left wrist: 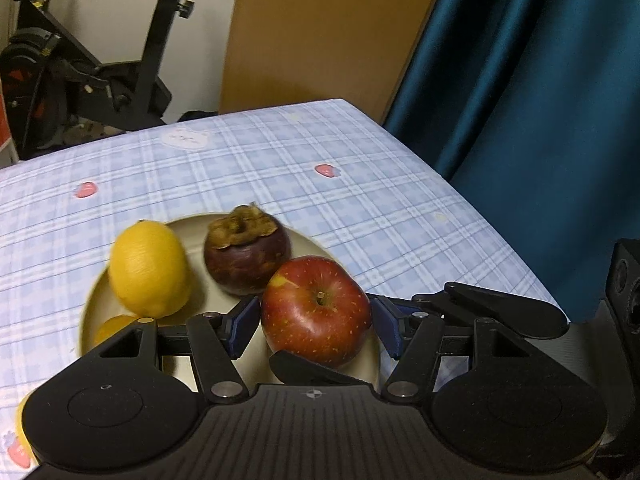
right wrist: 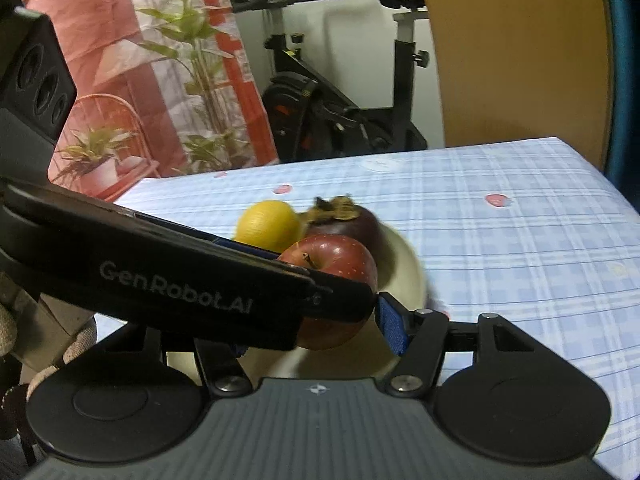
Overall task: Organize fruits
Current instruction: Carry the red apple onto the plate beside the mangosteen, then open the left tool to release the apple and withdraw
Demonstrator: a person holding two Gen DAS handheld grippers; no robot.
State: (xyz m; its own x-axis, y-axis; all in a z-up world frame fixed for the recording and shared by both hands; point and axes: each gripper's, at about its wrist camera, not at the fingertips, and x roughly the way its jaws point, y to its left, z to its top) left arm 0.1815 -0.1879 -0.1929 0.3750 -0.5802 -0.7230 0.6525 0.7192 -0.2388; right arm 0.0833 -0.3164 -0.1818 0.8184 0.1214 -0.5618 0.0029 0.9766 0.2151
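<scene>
A beige plate (left wrist: 200, 308) on the checked tablecloth holds a yellow lemon (left wrist: 150, 268), a dark purple mangosteen (left wrist: 246, 254) and a red apple (left wrist: 316, 310). My left gripper (left wrist: 314, 322) is open, its blue pads on either side of the apple with small gaps. A black finger of the other gripper lies under the apple's near side. In the right wrist view the same apple (right wrist: 340, 264), lemon (right wrist: 268, 224) and mangosteen (right wrist: 352, 220) sit on the plate (right wrist: 408, 276). My right gripper (right wrist: 320, 332) is open around the apple; the left gripper's body hides its left finger.
Another yellow fruit (left wrist: 114, 326) peeks out at the plate's near left rim. The table's right edge (left wrist: 500, 224) meets a blue curtain (left wrist: 540, 80). An exercise bike (left wrist: 80, 68) and a wooden board (left wrist: 328, 32) stand beyond the far edge.
</scene>
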